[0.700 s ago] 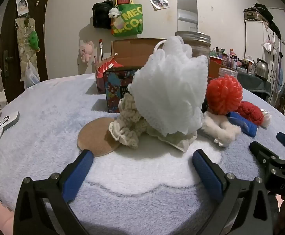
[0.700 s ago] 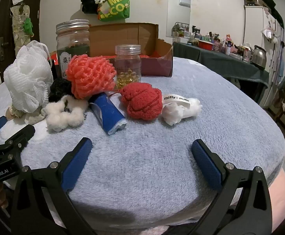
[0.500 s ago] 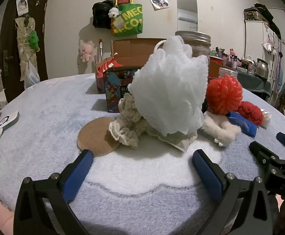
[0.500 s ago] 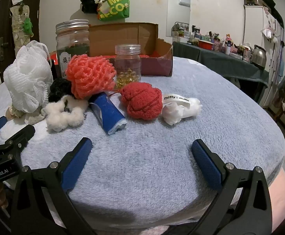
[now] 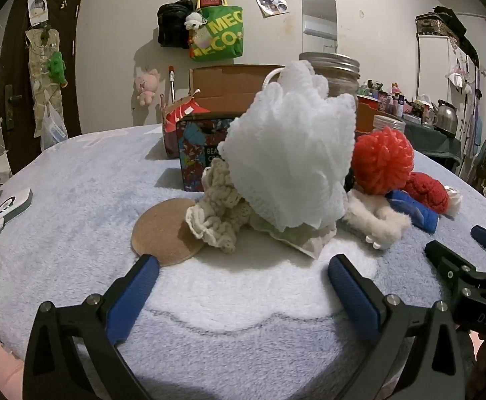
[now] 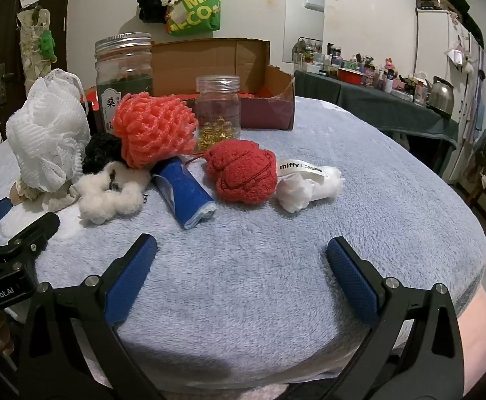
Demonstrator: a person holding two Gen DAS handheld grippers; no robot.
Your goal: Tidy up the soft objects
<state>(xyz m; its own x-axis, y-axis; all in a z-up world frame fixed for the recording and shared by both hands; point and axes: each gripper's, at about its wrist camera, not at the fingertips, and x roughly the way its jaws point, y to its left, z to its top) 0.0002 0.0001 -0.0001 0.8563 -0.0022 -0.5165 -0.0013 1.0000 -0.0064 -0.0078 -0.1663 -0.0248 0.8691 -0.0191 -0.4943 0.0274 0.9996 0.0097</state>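
Plainly both sets of fingers stand wide with nothing between them: the left gripper [image 5: 243, 283] low before the white pouf [image 5: 289, 160], the right gripper [image 6: 241, 260] before the red plush [image 6: 243, 175]. On the fleece-covered worktop [image 6: 359, 206] the soft things crowd in a row: a crochet piece [image 5: 216, 210], a fluffy scrunchie [image 6: 109, 193], an orange pouf [image 6: 154, 130], a blue roll [image 6: 184, 193] and a white plush [image 6: 304, 186]. All look light and squashy, so a pinch across the middle should hold. The jars [image 6: 124, 76] behind could tip. Open fleece lies in front and right, where the edge falls away.
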